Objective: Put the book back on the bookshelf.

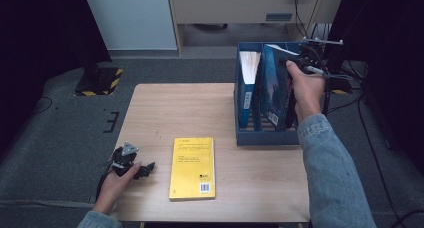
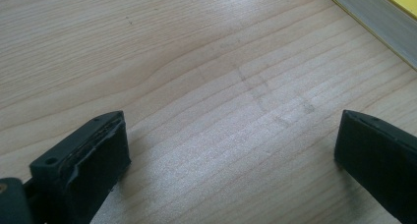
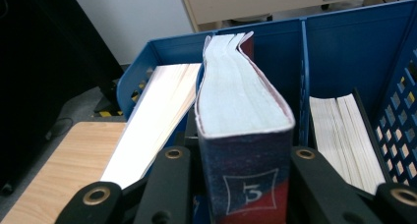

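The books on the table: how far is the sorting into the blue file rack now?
Done: two books stand in the blue plastic file rack. In hand: the right tongs grip the dark blue book with a "3" on its spine, over the rack. Left: the yellow paperback book lies flat on the wooden table; the left tongs are open.

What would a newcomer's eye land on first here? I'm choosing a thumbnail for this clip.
First the blue file rack at the table's far right, where the right gripper is clamped on a thick dark blue book with a 3 on its spine, standing in a middle slot. Next the bright yellow book lying flat near the front edge. The left gripper rests open on the table beside it.
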`<action>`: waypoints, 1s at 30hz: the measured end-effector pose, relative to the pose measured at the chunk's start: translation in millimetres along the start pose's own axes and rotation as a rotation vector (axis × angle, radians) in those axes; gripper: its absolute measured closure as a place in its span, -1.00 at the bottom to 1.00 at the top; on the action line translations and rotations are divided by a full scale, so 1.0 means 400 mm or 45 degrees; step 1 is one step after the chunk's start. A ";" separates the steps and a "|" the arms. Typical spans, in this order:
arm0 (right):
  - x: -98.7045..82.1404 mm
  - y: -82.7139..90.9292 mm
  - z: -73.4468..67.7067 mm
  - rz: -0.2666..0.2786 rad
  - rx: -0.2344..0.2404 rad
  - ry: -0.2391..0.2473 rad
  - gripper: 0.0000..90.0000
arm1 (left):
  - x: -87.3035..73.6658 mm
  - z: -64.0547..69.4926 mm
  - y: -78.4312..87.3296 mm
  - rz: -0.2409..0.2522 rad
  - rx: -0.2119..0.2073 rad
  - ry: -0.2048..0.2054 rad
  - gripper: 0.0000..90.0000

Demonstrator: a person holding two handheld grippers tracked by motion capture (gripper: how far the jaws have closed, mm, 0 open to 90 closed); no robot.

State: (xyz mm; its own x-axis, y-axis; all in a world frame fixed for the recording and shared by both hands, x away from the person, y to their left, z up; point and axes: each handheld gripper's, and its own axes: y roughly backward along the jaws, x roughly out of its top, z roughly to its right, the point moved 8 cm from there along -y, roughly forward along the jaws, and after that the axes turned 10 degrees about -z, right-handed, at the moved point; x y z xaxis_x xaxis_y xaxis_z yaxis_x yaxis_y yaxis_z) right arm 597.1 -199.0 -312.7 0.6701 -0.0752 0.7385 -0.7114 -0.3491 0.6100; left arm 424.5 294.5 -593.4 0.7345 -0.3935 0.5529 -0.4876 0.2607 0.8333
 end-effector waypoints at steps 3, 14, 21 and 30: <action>0.000 -0.013 0.003 0.000 -0.009 -0.002 0.62 | 0.000 0.000 0.000 0.000 -0.001 -0.001 -1.00; 0.001 -0.044 0.010 0.017 -0.030 -0.003 0.62 | 0.000 0.000 0.000 0.001 -0.001 -0.001 -1.00; -0.017 -0.067 0.018 0.003 -0.041 -0.005 0.62 | 0.001 0.000 0.000 0.002 -0.001 0.001 -1.00; -0.020 -0.081 0.027 0.013 -0.048 -0.010 0.62 | 0.001 0.000 -0.001 0.001 -0.001 0.000 -1.00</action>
State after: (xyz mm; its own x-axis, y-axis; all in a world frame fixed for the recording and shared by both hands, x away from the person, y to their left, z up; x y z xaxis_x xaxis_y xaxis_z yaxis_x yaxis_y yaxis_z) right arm 617.0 -197.1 -341.2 0.6642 -0.0859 0.7426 -0.7257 -0.3129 0.6128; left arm 424.9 294.1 -593.4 0.7338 -0.3935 0.5538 -0.4881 0.2615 0.8327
